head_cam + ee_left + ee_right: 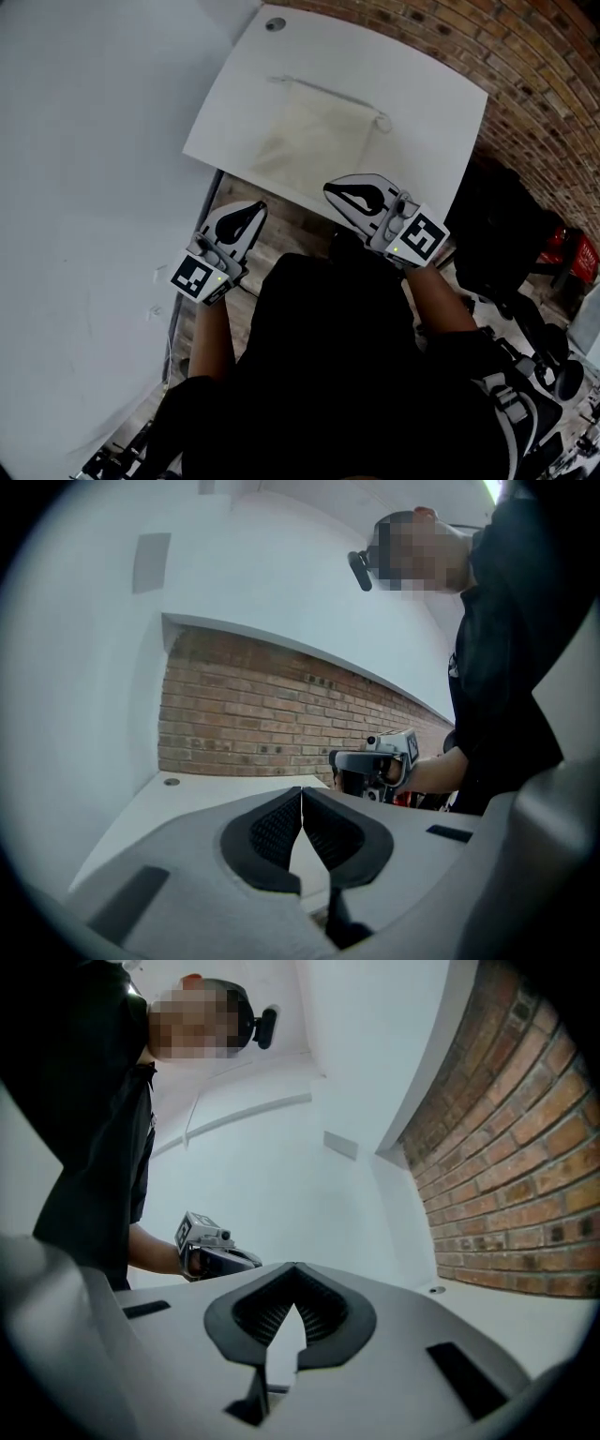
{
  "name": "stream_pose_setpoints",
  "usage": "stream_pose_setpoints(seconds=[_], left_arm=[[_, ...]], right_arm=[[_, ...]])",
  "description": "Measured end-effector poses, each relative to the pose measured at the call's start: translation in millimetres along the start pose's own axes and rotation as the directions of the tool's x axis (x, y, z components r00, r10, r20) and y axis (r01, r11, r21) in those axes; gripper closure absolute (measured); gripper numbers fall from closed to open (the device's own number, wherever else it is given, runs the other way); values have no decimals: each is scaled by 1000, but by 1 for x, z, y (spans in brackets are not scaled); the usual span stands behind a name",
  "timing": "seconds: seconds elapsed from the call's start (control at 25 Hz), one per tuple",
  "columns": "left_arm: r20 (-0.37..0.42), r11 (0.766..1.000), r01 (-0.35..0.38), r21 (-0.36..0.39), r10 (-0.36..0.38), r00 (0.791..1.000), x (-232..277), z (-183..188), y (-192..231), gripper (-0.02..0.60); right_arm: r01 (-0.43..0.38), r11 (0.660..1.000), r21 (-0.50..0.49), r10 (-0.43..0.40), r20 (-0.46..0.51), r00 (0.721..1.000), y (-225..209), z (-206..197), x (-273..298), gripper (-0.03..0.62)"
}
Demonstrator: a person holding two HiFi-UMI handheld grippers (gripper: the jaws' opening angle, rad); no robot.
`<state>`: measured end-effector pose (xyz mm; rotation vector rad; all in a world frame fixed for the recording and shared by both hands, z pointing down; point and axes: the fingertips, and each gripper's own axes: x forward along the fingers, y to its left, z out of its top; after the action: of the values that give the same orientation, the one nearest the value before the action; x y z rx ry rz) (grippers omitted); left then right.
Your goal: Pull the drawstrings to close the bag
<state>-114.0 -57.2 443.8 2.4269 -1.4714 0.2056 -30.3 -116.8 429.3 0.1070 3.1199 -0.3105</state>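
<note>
A white wall [84, 187] fills the left. The left gripper [255, 210] hangs clenched and empty, just short of the near edge of the white table [412, 103]. The pale bag [309, 141] lies flat mid-table, with its drawstring [323, 90] along the far edge. The right gripper [333, 191], also clenched on nothing, reaches the table's near edge. A brick wall [534, 84] and dark equipment [497, 234] stand to the right.
</note>
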Motion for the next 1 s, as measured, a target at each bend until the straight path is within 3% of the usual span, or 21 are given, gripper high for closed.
stream_pose_setpoints(seconds=[0.16, 0.4, 0.64, 1.0], left_arm=[[-88, 998, 50, 32, -47, 995, 38, -1, 37, 565], [-119, 989, 116, 89, -105, 987, 79, -10, 123, 563], [-179, 950, 253, 181, -221, 959, 130, -21, 198, 561], [-284, 899, 344, 272, -267, 921, 199, -64, 274, 520]], right_arm=[[64, 998, 4, -64, -6, 998, -34, -6, 9, 588], [210, 978, 5, -209, -62, 976, -77, -16, 21, 588], [392, 920, -7, -391, -90, 916, -115, -8, 43, 588], [546, 838, -26, -541, -179, 822, -130, -28, 65, 588]])
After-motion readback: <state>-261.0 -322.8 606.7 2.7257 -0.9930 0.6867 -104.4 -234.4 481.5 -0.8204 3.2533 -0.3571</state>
